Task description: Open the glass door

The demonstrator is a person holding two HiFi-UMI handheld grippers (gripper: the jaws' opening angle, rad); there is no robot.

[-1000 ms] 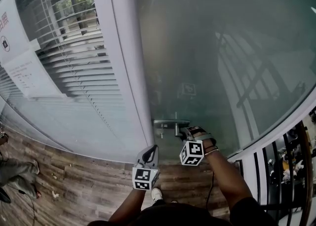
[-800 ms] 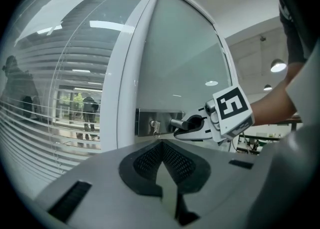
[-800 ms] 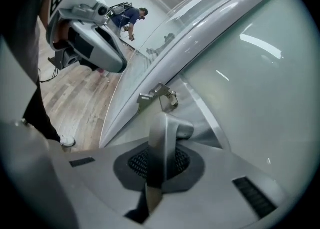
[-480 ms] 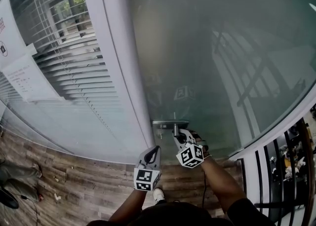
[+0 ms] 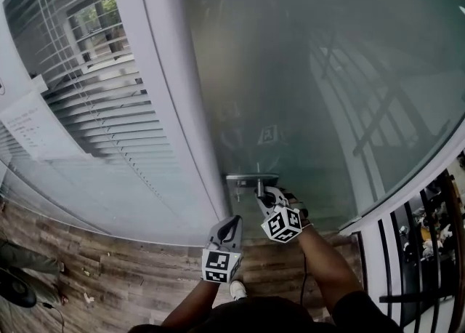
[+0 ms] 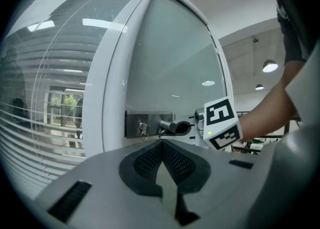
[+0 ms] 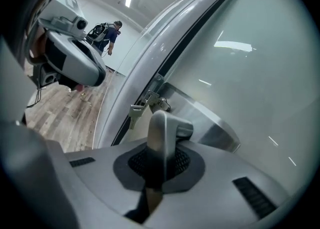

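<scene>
Our right gripper is clamped on the steel lever handle, low at the left edge of the glass door. Our left gripper hangs closed, empty. We judge the handle rigid and slick and the door heavy and breakable, so we hold the handle only.

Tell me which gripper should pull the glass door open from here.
Right. The right gripper is shut on the door handle, next to the lock plate. The left gripper is shut on nothing and hangs short of the glass door.
</scene>
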